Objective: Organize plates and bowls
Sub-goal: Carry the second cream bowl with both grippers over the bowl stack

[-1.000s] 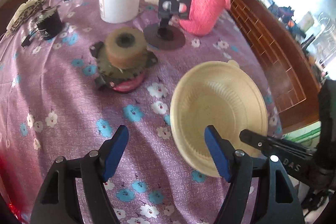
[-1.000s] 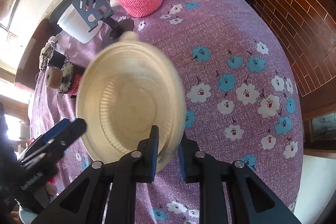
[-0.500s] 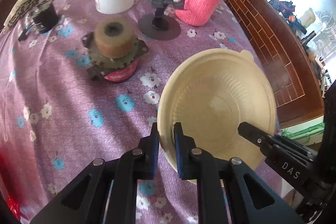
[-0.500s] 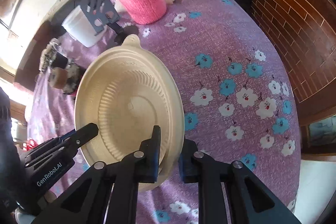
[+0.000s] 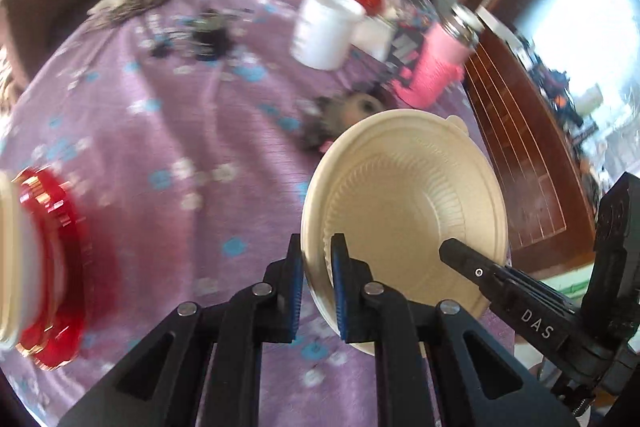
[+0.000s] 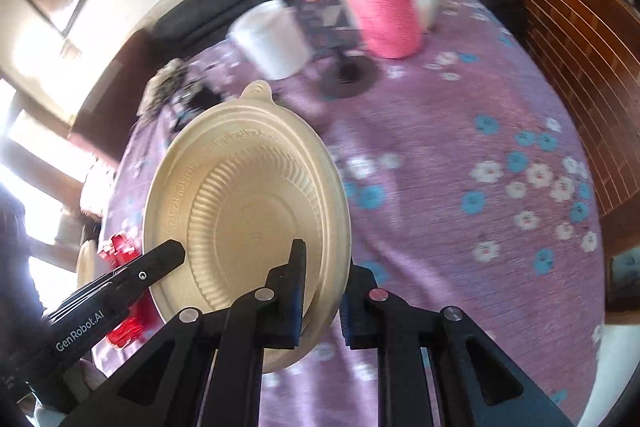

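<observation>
A cream ribbed bowl [image 5: 408,203] with a small tab on its rim is held above the purple flowered tablecloth [image 5: 180,155]. My left gripper [image 5: 316,287] is shut on its left rim. My right gripper [image 6: 322,291] is shut on the opposite rim of the bowl [image 6: 248,211]. Each gripper shows in the other's view as a black arm. A red-rimmed plate stack [image 5: 52,267] with a cream dish on it sits at the far left; it also shows in the right wrist view [image 6: 120,251].
At the back of the table stand a white tub [image 5: 324,27], a jar in a pink knitted sleeve [image 5: 440,67], a black phone stand [image 6: 344,75] and a dark gear-like object [image 5: 344,115]. A brown wooden slatted panel [image 6: 580,67] borders the table's right side.
Both grippers have lifted the bowl and carried it left; the view swung so the red-rimmed stack came into view. The left gripper, open one second ago, closed on the rim.
</observation>
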Demonstrator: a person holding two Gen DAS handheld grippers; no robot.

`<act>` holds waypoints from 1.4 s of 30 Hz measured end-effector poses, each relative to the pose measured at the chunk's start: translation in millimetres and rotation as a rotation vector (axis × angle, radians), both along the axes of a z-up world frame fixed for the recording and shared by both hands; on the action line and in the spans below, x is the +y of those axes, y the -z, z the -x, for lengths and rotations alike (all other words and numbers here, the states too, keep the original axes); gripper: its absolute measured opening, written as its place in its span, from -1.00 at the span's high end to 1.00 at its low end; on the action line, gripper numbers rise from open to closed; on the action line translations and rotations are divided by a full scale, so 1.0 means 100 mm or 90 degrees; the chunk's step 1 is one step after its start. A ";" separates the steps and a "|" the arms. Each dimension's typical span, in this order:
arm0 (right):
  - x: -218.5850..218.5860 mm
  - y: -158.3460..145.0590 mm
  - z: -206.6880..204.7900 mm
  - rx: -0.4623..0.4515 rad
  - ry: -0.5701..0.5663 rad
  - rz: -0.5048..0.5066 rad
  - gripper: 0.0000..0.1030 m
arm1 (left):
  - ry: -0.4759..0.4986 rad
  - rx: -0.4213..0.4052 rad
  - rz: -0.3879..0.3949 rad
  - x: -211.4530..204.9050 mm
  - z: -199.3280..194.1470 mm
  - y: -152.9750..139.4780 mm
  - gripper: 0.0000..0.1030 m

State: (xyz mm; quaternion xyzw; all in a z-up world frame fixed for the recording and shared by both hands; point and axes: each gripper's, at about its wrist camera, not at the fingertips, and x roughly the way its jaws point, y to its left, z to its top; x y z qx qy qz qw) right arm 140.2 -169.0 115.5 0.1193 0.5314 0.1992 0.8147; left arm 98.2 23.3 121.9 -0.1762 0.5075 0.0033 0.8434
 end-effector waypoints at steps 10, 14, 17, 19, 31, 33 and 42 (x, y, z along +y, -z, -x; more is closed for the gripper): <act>1.15 -0.40 0.46 -0.047 -0.117 0.006 0.70 | -0.119 -0.032 -0.004 1.09 0.76 -0.40 0.75; 1.60 -0.52 0.57 -0.056 -0.162 -0.002 0.69 | -0.156 -0.045 -0.009 1.47 1.00 -0.53 0.75; 1.87 -0.54 0.64 -0.061 -0.187 0.000 0.69 | -0.183 -0.047 -0.012 1.73 1.15 -0.55 0.75; 2.08 -0.54 0.69 -0.061 -0.206 0.004 0.69 | -0.203 -0.043 -0.007 1.91 1.23 -0.54 0.75; 2.79 -0.36 0.83 -0.036 -0.264 0.044 0.68 | -0.261 -0.011 0.014 2.53 1.53 -0.28 0.75; 2.85 -0.32 0.82 -0.030 -0.268 0.048 0.68 | -0.265 -0.005 0.019 2.59 1.53 -0.24 0.75; 3.05 -0.24 0.78 -0.020 -0.281 0.063 0.68 | -0.277 0.014 0.028 2.74 1.55 -0.13 0.75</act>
